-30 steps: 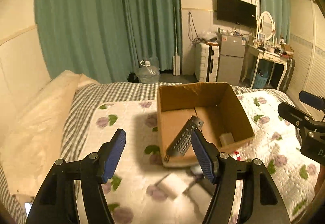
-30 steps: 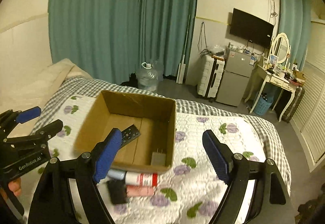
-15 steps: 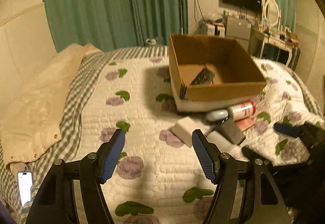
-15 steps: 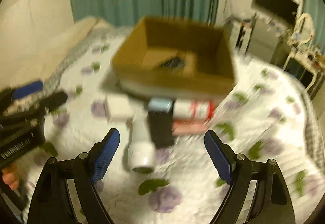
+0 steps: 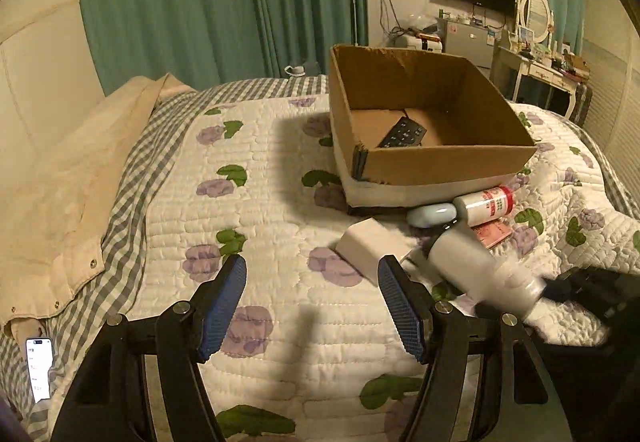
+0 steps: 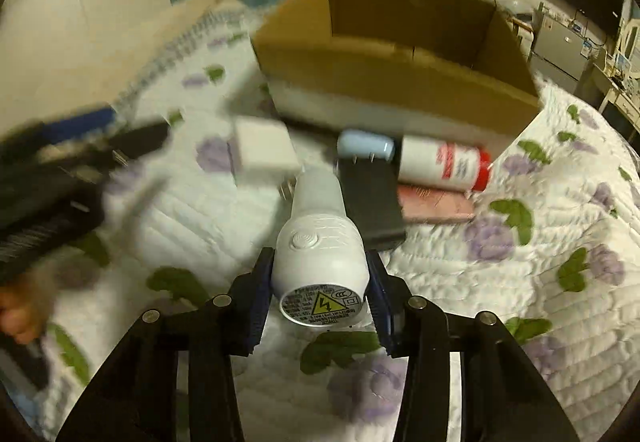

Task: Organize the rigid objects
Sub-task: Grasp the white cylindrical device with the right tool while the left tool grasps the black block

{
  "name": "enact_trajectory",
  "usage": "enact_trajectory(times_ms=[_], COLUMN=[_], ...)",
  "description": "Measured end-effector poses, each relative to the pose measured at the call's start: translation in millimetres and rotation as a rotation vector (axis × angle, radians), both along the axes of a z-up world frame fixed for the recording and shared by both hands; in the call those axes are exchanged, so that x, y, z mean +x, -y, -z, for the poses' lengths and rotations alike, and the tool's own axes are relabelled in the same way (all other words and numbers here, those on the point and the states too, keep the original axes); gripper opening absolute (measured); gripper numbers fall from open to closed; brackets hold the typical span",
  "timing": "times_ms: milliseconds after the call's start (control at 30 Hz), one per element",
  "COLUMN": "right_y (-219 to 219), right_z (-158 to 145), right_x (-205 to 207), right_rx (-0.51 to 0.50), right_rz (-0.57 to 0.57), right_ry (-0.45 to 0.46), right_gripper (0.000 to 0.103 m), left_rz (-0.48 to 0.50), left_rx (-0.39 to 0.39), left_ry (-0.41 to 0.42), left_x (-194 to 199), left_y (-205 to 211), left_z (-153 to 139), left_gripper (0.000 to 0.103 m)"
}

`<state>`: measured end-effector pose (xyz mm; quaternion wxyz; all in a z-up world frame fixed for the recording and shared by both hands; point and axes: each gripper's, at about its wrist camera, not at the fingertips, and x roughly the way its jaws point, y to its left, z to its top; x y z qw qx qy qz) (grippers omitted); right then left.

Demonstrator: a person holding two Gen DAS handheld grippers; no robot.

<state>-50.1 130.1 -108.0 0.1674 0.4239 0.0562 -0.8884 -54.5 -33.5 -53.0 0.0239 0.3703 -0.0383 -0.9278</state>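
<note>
My right gripper (image 6: 318, 278) is shut on the wide end of a white cylindrical device (image 6: 320, 238) lying on the quilt; it also shows in the left wrist view (image 5: 476, 266). A cardboard box (image 5: 448, 157) stands behind it with a black remote (image 5: 402, 133) inside. In front of the box lie a white adapter (image 6: 264, 145), a light blue plug (image 6: 364, 145), a black block (image 6: 370, 197), a white can with a red cap (image 6: 440, 163) and a pink packet (image 6: 434, 203). My left gripper (image 5: 312, 306) is open and empty above the quilt.
The floral quilt (image 5: 260, 201) covers the bed. A cream jacket (image 5: 52, 177) lies at the left, with a phone (image 5: 39, 368) near the edge. Teal curtains, a TV and a dressing table stand behind the bed.
Both grippers came down toward the bed. My right gripper moved in on the white device and closed from wide open onto its end. My left gripper stayed open.
</note>
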Motion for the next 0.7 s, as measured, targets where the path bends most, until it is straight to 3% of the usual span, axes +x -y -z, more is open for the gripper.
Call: enact_trajectory(times_ms=[167,400,567,700], right_y=[-46,-106,-108,-106], right_z=[-32,-21,-15,-7], right_x=[1,-22,-33,-38], right_rx=[-0.021,-0.039,-0.028,-0.037], right_rz=[0.116,0.324,0.329,0.324], right_ry=[-0.102,-0.114,-0.088,-0.071], right_gripper=[0.044,0.044,0.044,0.043], left_rz=[0.022,0.077,0.083,0.028], left_rx=[-0.004,0.071,0.103,0.094], left_ry=[-0.007,0.073,0.122,0.156], left_x=[-7,-30,-47,-66], left_y=[-21,-71,-104,-118], left_z=[-6,21,43,61], left_gripper=[0.071,0.071,0.071,0.071])
